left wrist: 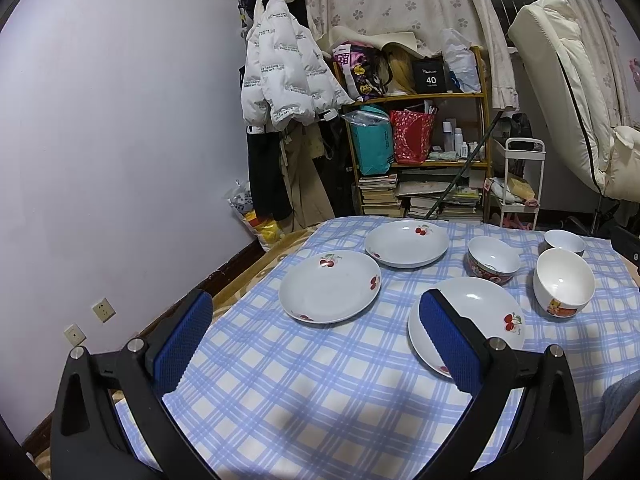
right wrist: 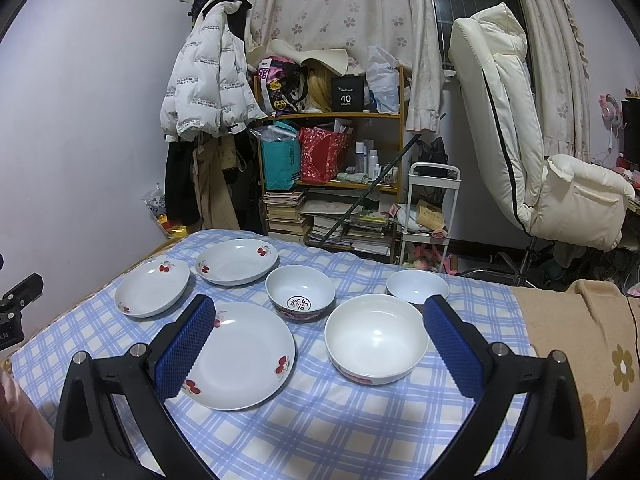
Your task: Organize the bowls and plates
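Three white cherry-print plates lie apart on the checked cloth: a near plate [left wrist: 480, 320] [right wrist: 244, 356], a left plate [left wrist: 330, 286] [right wrist: 154, 288] and a far plate [left wrist: 406, 243] [right wrist: 236, 261]. Three bowls stand to their right: a red-patterned bowl [left wrist: 493, 260] [right wrist: 300, 294], a big white bowl [left wrist: 563, 283] [right wrist: 376, 338] and a small white bowl [left wrist: 564, 242] [right wrist: 417, 286]. My left gripper [left wrist: 316, 302] hovers open above the cloth, its right finger over the near plate. My right gripper [right wrist: 320, 308] is open and empty, hanging above the near plate and the big white bowl.
The blue-checked tablecloth [right wrist: 320, 420] covers a low table near the wall. Behind it stand a cluttered shelf [right wrist: 332, 152], a white trolley [right wrist: 430, 216], hanging coats [left wrist: 280, 64] and a cream chair [right wrist: 520, 140]. A beige blanket [right wrist: 580, 340] lies at the right.
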{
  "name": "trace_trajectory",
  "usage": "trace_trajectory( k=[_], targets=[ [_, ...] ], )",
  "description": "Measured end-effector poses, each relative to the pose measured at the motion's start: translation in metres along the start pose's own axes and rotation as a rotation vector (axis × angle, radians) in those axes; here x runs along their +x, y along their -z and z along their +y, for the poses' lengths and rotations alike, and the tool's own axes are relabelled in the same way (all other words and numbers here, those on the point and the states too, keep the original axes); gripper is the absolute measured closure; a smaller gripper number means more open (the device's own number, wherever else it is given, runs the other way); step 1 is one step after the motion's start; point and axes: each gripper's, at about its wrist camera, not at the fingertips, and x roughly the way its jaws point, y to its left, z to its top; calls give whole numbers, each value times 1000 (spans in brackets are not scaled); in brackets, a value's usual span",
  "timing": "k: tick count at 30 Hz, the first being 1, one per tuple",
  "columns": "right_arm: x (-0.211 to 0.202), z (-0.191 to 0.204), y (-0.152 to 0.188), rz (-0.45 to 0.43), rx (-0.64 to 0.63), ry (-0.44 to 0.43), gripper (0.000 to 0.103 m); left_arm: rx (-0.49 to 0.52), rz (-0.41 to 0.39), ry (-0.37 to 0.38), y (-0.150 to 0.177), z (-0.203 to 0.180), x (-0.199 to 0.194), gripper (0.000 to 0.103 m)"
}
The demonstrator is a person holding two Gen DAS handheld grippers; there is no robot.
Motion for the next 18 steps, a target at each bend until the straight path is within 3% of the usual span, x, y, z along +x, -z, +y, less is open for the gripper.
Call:
trace_trajectory(
  k=[18],
  targets=[
    [0,1,1,3,0,0,0,1,3,1,0,0,0,1]
  ],
)
